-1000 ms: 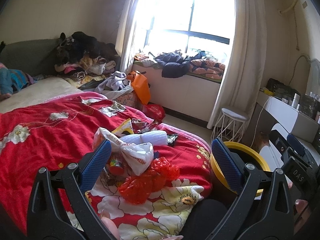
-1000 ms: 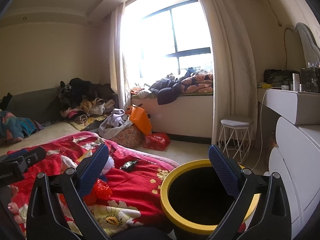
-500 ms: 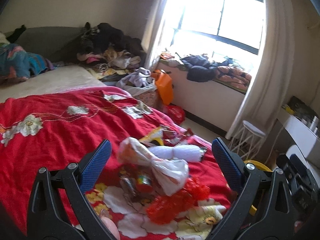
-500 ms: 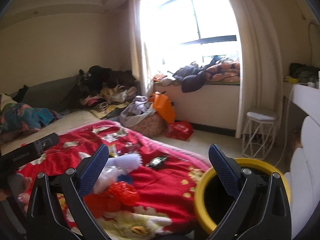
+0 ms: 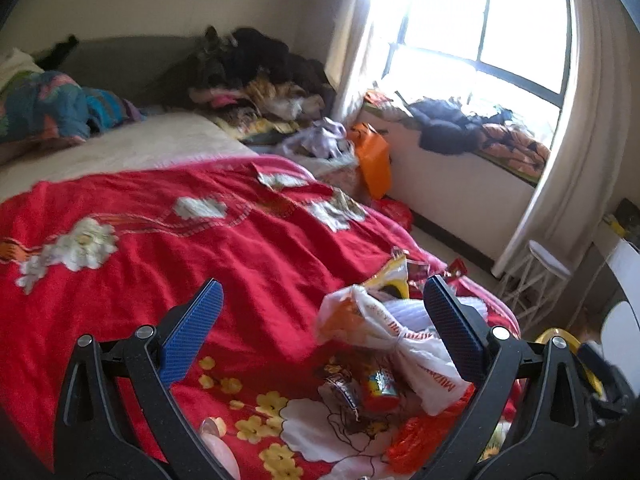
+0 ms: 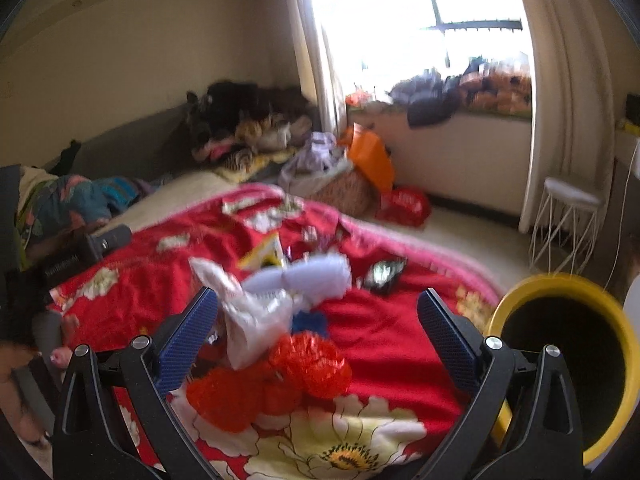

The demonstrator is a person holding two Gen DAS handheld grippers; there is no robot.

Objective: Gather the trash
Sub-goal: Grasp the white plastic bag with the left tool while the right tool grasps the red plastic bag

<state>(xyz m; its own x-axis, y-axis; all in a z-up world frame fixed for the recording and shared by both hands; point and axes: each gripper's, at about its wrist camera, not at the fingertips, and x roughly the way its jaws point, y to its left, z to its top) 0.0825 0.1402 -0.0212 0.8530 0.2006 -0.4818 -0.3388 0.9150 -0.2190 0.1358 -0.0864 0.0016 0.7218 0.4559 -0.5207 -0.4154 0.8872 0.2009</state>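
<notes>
A heap of trash lies on the red floral blanket (image 5: 200,248) at the bed's foot: a knotted white plastic bag (image 5: 400,340), a crumpled red plastic bag (image 6: 280,376), a white roll (image 6: 316,276), a yellow wrapper (image 5: 394,276), small cans (image 5: 378,386) and a dark wrapper (image 6: 384,272). My left gripper (image 5: 320,332) is open above the blanket, the heap by its right finger. My right gripper (image 6: 316,336) is open, with the white bag (image 6: 256,312) and red bag between its fingers. The yellow-rimmed black bin (image 6: 568,344) stands right of the bed.
Clothes are piled at the bed's far side (image 5: 256,80) and on the window ledge (image 5: 460,128). An orange bag (image 6: 368,160) and red bag (image 6: 404,204) sit on the floor. A white wire stool (image 6: 568,216) stands by the curtain. A white dresser (image 5: 624,264) is at right.
Both grippers have swung left, away from the bin and over the bed. The trash heap now sits between the right gripper's fingers and has slid toward the left gripper's right finger.
</notes>
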